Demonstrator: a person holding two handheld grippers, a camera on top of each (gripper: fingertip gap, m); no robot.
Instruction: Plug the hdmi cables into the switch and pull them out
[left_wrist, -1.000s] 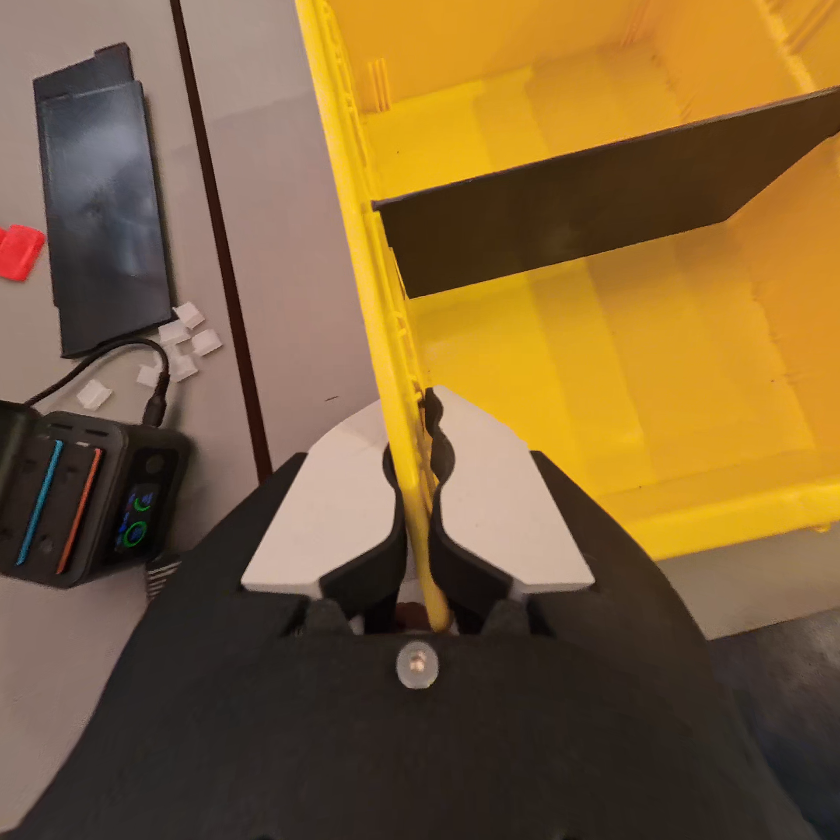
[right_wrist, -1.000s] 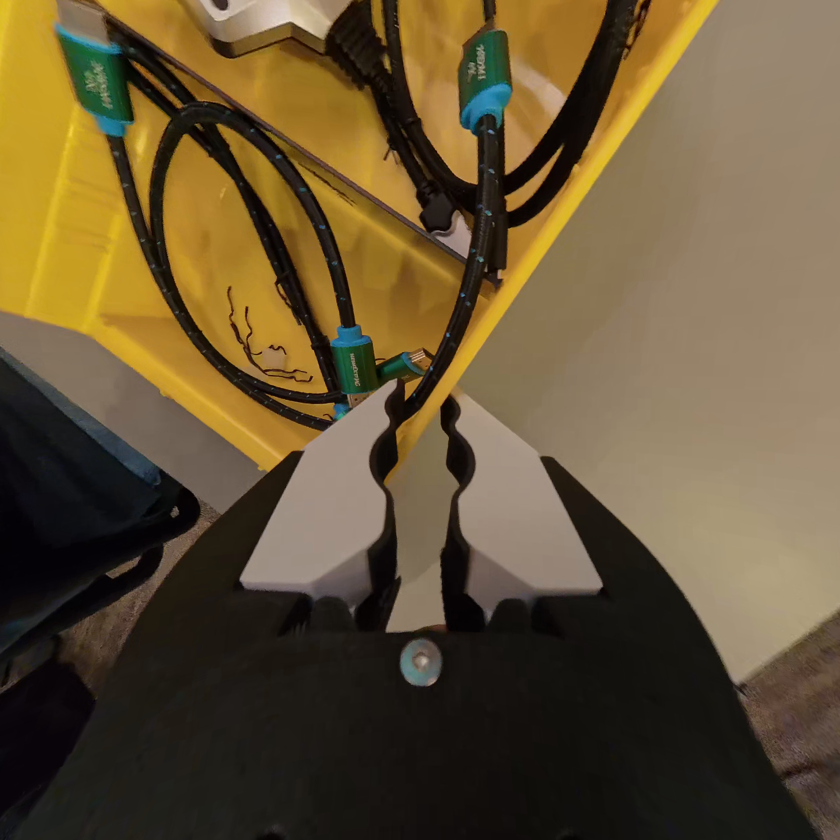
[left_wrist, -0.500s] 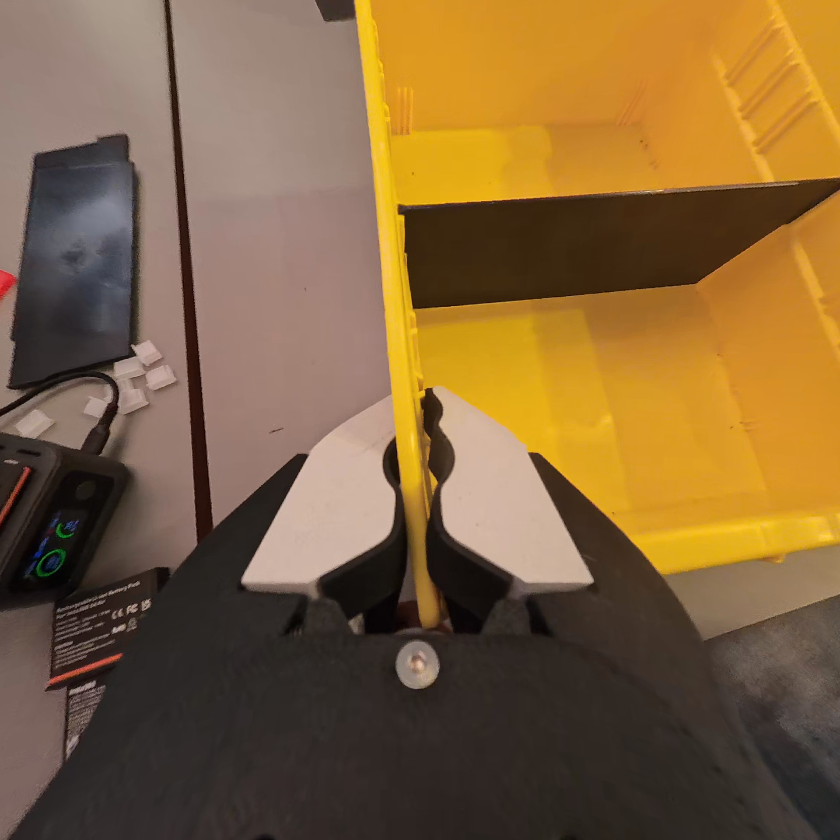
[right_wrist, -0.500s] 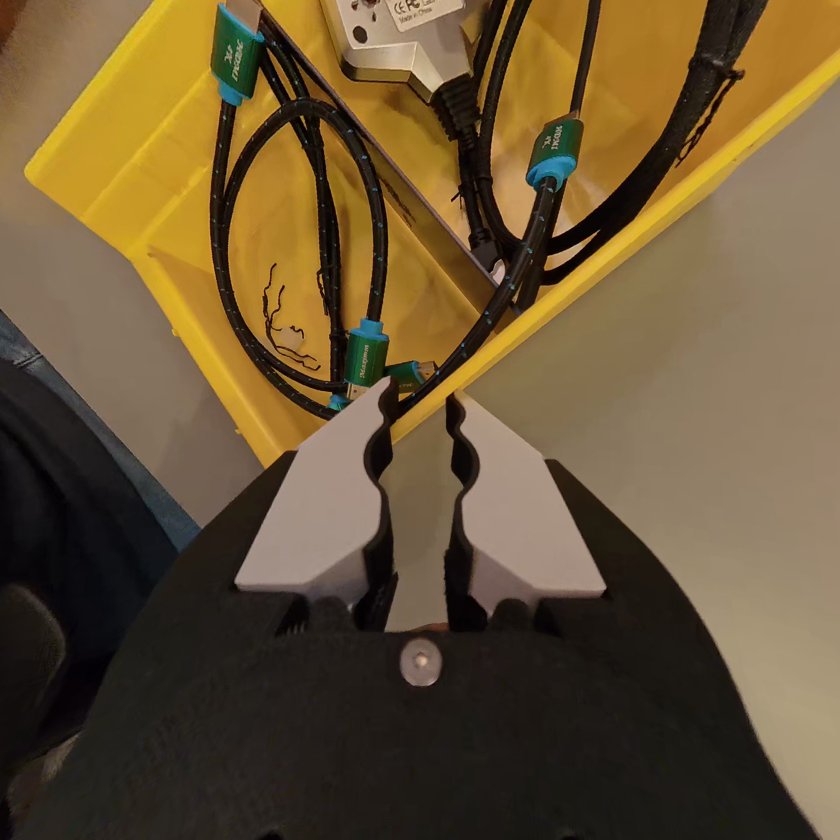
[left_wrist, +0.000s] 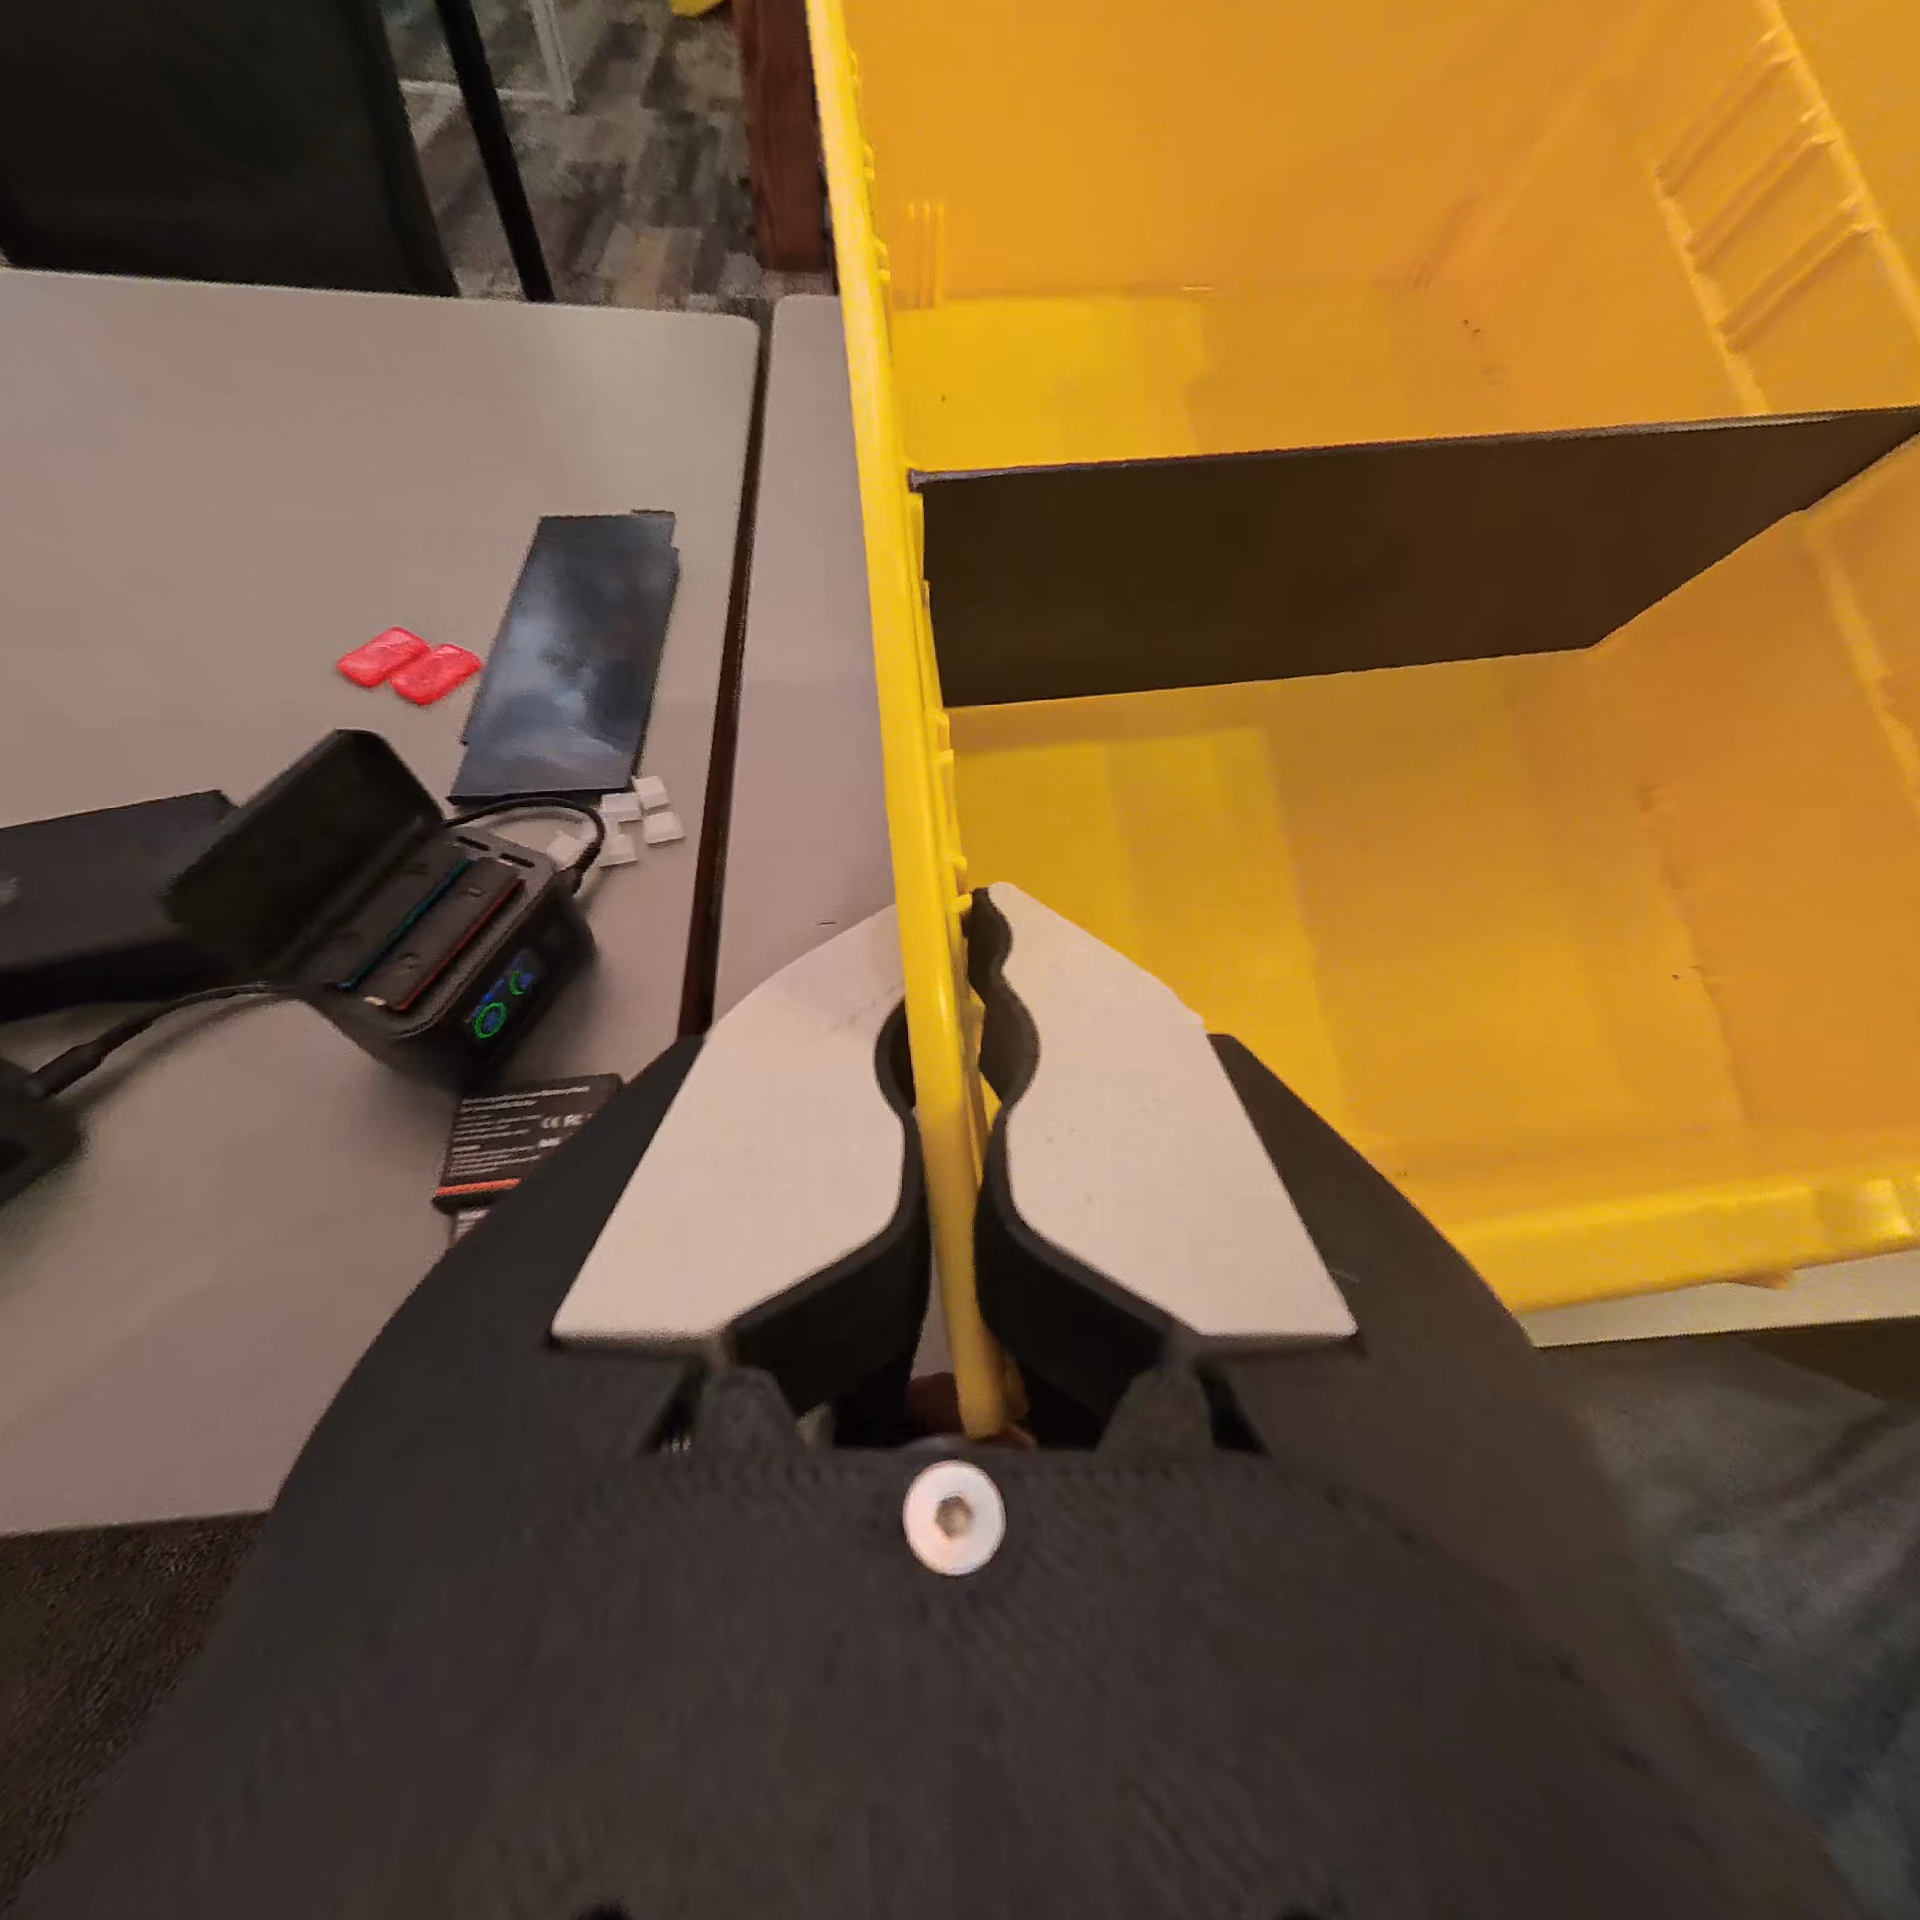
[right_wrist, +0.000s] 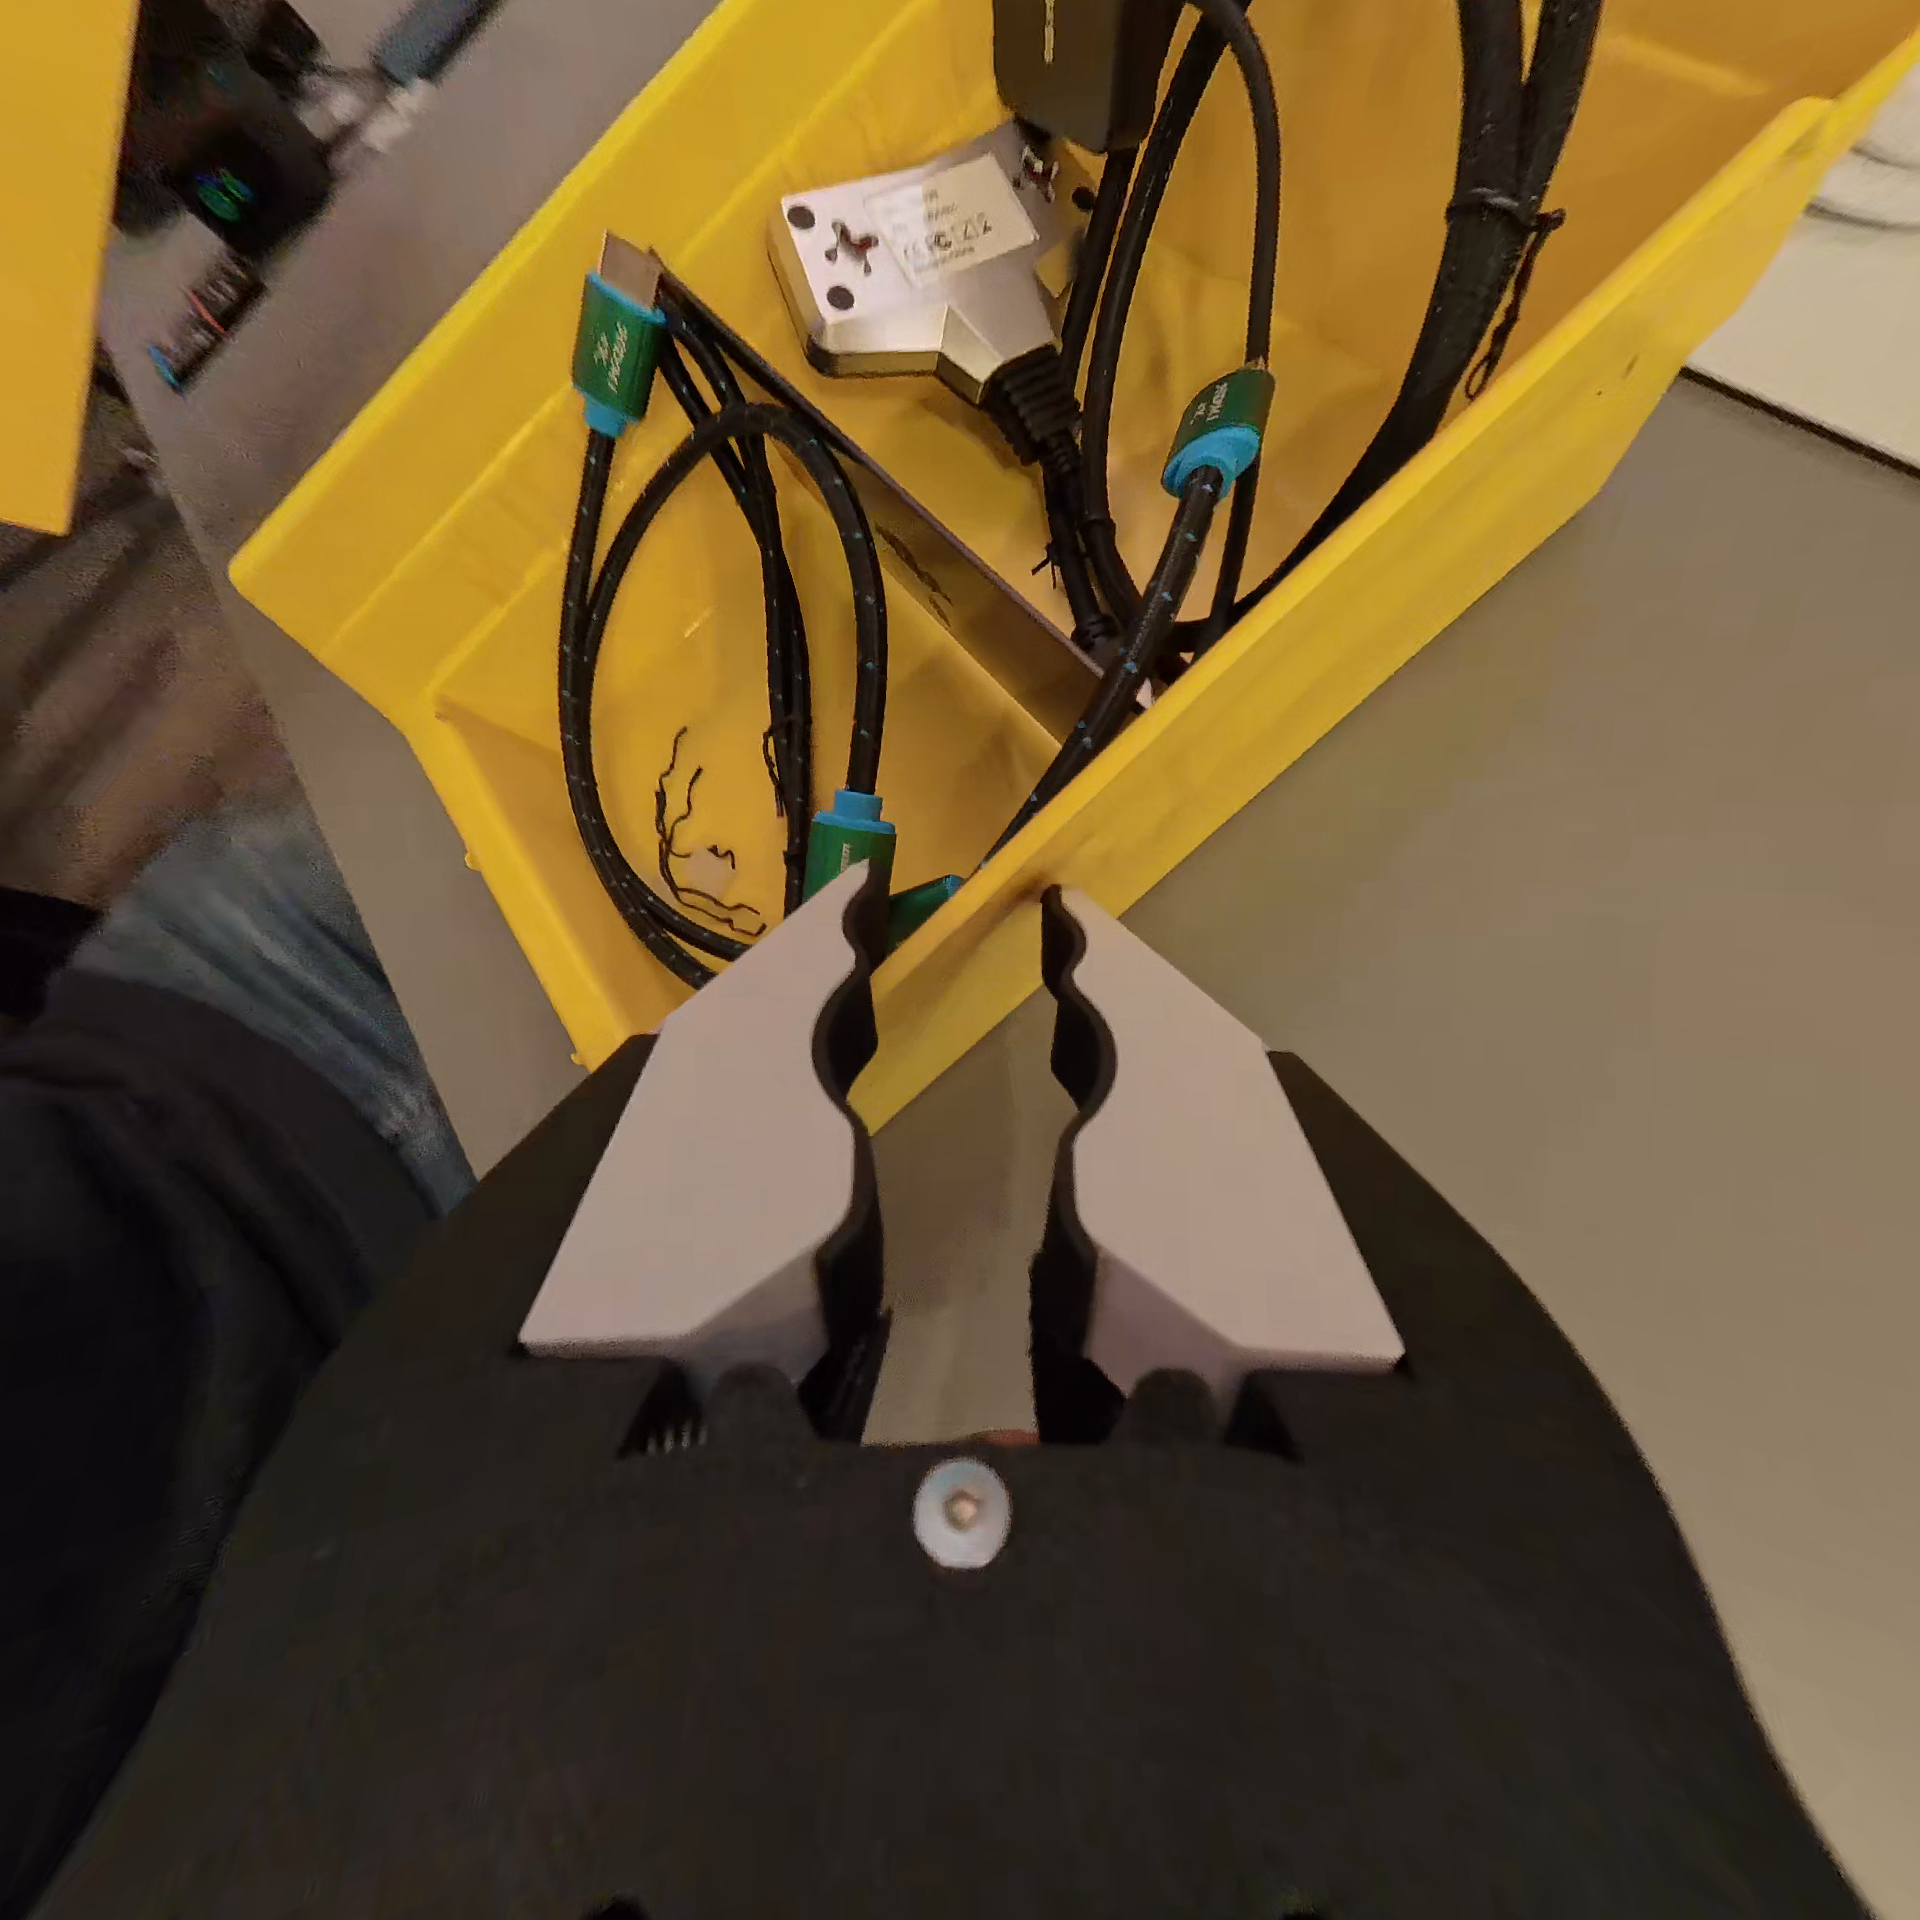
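Two yellow bins (left_wrist: 1351, 935) | left gripper (left_wrist: 951, 914) clamps empty one's wall | right gripper (right_wrist: 956, 904) parted, empty | four green plugs (right_wrist: 620, 348)

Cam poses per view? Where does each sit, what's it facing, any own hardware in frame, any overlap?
Left wrist view: sits behind the left tongs, looking along them into an empty yellow bin; the tongs pinch its side wall; grey table to the left.
Right wrist view: sits behind the right tongs, open, looking down at a second yellow bin holding HDMI cables and a silver switch; dark sleeve at left.
Shared: grey table; possibly the empty bin, top left in right view.
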